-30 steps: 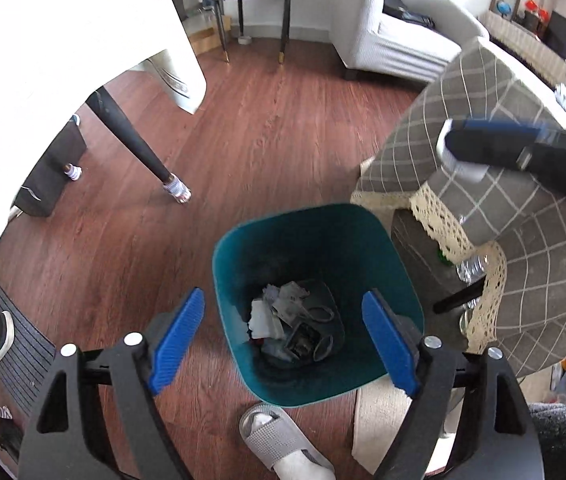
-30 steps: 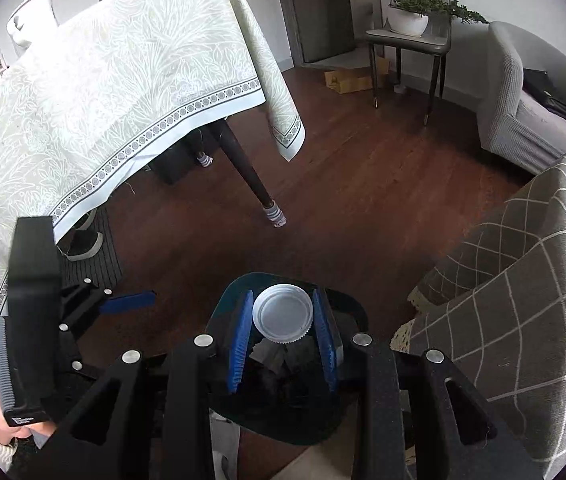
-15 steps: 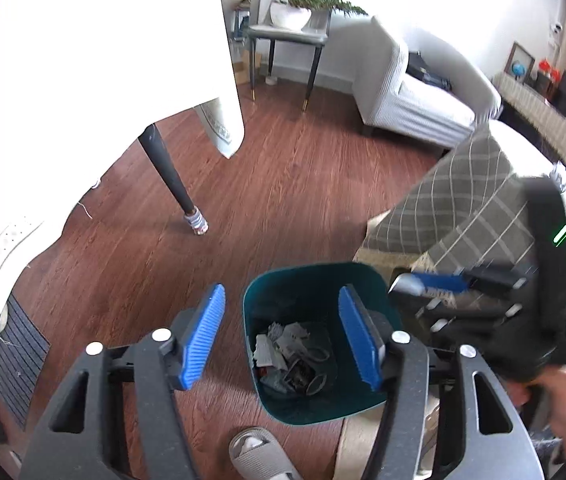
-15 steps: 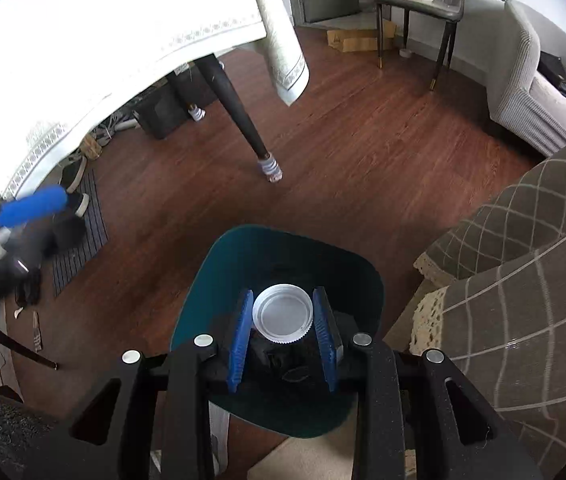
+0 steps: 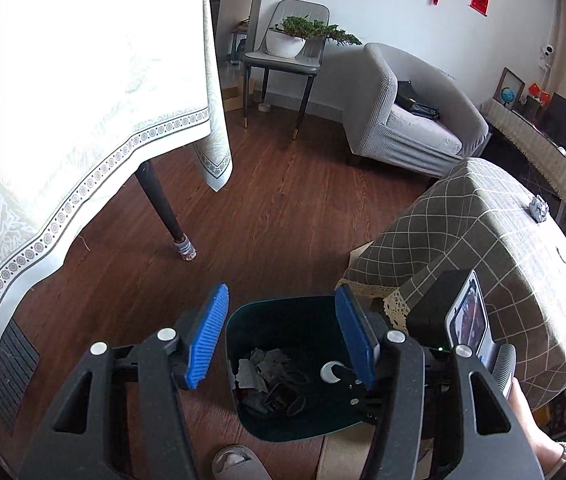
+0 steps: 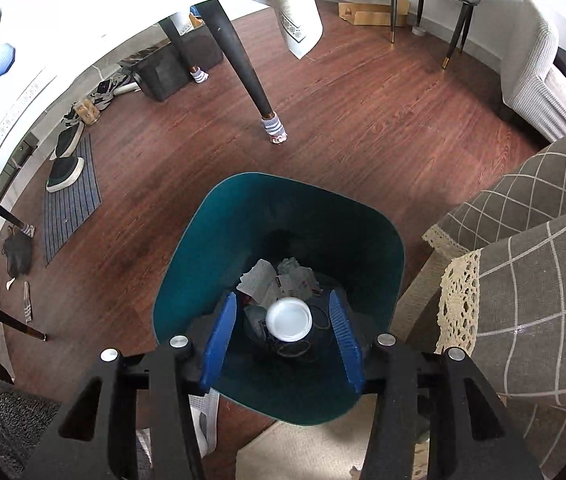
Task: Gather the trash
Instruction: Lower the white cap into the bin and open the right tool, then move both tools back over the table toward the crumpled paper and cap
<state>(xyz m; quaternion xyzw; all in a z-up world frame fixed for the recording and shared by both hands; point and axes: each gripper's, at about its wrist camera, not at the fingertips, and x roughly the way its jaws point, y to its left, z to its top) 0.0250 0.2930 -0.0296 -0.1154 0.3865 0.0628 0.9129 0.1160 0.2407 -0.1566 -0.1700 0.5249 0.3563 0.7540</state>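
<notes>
The right hand-held gripper [image 6: 283,344], jaws spread, hangs over the teal plastic trash bin [image 6: 243,208]; the round white plastic lid [image 6: 288,319] sits loose at its centre. Withdraw straight toward 12 o'clock, avoiding the rim. The left hand-held gripper [image 5: 283,336] is spread, empty.

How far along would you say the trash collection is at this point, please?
Done: crumpled paper and wrappers already lie in the teal bin. In hand: the right gripper is open above the bin, and the white lid sits between its pads without touching them, apparently just let go. The left gripper is open and holds nothing. Left: a small crumpled scrap lies on the checked tablecloth.
</notes>
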